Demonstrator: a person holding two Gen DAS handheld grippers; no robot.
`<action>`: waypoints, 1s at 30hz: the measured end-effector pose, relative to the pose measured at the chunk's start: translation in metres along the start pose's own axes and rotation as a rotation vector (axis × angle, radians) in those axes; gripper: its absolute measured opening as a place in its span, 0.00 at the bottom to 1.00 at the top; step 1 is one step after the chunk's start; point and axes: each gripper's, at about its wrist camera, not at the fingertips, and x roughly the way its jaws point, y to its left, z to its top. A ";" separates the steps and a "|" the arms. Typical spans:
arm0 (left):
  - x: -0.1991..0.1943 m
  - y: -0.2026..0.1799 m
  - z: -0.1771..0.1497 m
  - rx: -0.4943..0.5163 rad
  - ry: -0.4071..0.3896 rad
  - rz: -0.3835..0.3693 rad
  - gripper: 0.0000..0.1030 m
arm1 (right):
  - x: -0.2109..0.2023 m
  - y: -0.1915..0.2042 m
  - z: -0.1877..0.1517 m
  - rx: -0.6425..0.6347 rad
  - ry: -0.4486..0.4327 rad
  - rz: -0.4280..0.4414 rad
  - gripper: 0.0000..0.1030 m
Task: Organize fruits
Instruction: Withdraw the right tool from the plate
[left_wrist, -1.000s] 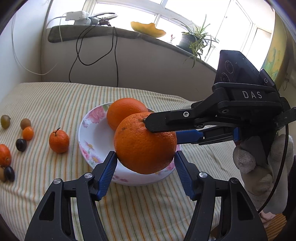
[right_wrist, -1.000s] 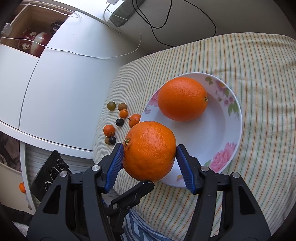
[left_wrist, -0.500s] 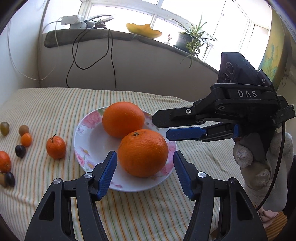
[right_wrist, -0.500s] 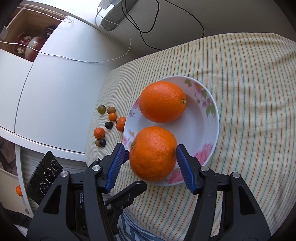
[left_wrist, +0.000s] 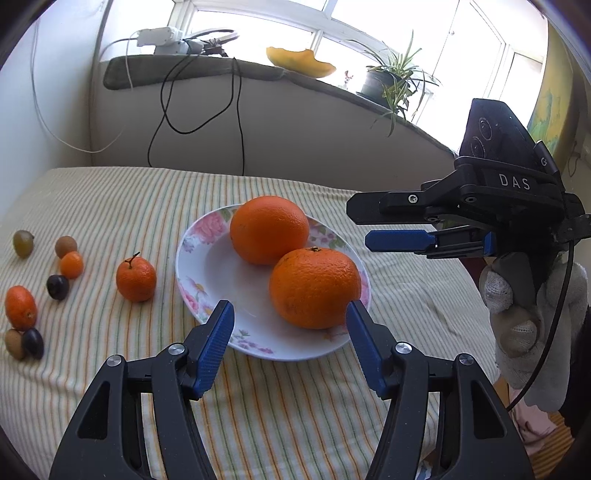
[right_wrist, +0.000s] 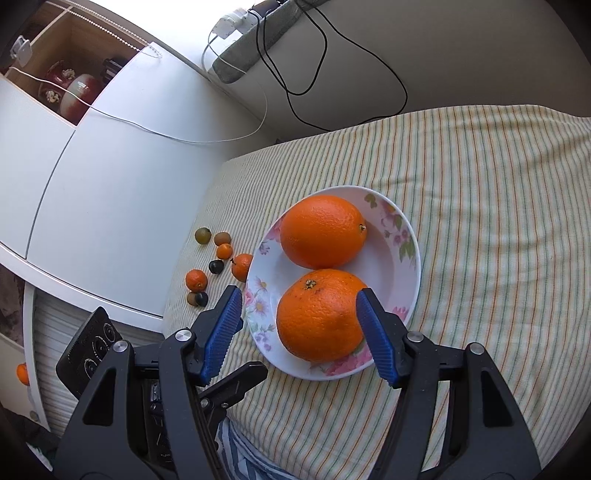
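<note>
Two large oranges lie in a white floral bowl (left_wrist: 207, 266), the near orange (left_wrist: 314, 288) in front of the far orange (left_wrist: 269, 229). My left gripper (left_wrist: 288, 332) is open and empty, just short of the bowl's near rim. My right gripper (right_wrist: 299, 317) is open and empty above the near orange (right_wrist: 319, 314), apart from it; it also shows in the left wrist view (left_wrist: 391, 225) at the right. A small mandarin (left_wrist: 136, 278) and several small fruits (left_wrist: 59, 286) lie on the striped cloth left of the bowl.
The striped cloth (left_wrist: 110, 199) covers the table, with a wall and hanging cables (left_wrist: 236, 110) behind. A windowsill holds a plant (left_wrist: 391, 81) and a power strip. A white cabinet (right_wrist: 110, 184) stands beside the table's left edge.
The right gripper held the near orange a second ago, set it in the bowl and opened. Both grippers have drawn back from the bowl.
</note>
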 end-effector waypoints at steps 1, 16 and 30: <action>-0.002 0.001 -0.001 -0.001 -0.004 0.004 0.60 | -0.001 0.003 0.000 -0.013 -0.009 -0.012 0.66; -0.041 0.037 -0.014 -0.054 -0.071 0.082 0.62 | -0.006 0.050 -0.007 -0.201 -0.112 -0.083 0.69; -0.088 0.108 -0.033 -0.159 -0.117 0.250 0.64 | 0.021 0.102 -0.018 -0.401 -0.129 -0.074 0.71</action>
